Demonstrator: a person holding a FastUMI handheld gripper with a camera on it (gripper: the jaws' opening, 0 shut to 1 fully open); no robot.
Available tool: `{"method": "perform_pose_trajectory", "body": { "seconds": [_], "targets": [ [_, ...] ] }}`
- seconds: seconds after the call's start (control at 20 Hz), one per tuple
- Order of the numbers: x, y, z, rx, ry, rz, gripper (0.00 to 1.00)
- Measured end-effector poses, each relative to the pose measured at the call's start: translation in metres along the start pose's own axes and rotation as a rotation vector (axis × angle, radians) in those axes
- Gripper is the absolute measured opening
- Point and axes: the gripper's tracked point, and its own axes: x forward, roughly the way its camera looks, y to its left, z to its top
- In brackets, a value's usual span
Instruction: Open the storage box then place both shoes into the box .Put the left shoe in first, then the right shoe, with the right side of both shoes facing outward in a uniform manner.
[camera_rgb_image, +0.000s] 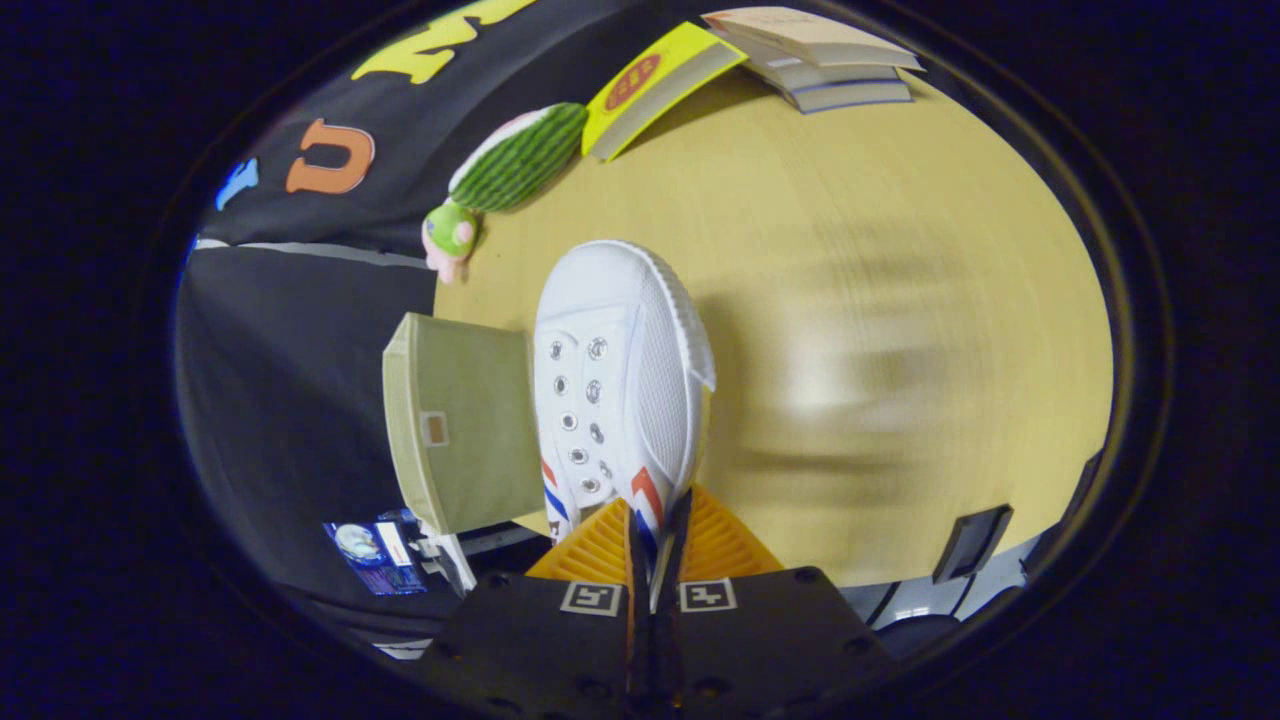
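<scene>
One white shoe (620, 370) is held by the tongs (655, 545), whose fingers are drawn almost together on the thin edge of the shoe's heel collar at the bottom centre of the frame; both fingers appear to be pressed on it. The shoe hangs out ahead of the fingers, toe pointed toward the upper middle of the frame, above the pale wooden counter (900, 250). Just left of the shoe, at centre left, a green fabric storage box (460, 430) is seen; whether it is already open cannot be told from this angle. A blurred patch lies on the counter to the right of the shoe, and what it is cannot be made out. Which shoe of the pair is held cannot be told either.

In the upper part of the frame a watermelon-patterned plush toy (520, 155), a yellow book (655, 85) and a stack of books (820, 55) are seen.

Several risks are judged likely. Since the shoe is pinched only at a thin edge, it could swing or slip out under its own weight. The toe could be caught on the box's soft wall, so that the box is pushed or folded. The shoe could also be turned in the grip, so that the wrong side is left facing outward.
</scene>
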Motion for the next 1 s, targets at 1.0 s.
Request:
{"method": "perform_pose_trajectory", "body": {
  "seconds": [1.0],
  "targets": [
    [0.086, 0.284, -0.019, -0.078, -0.032, -0.135, 0.08]
  ]
}}
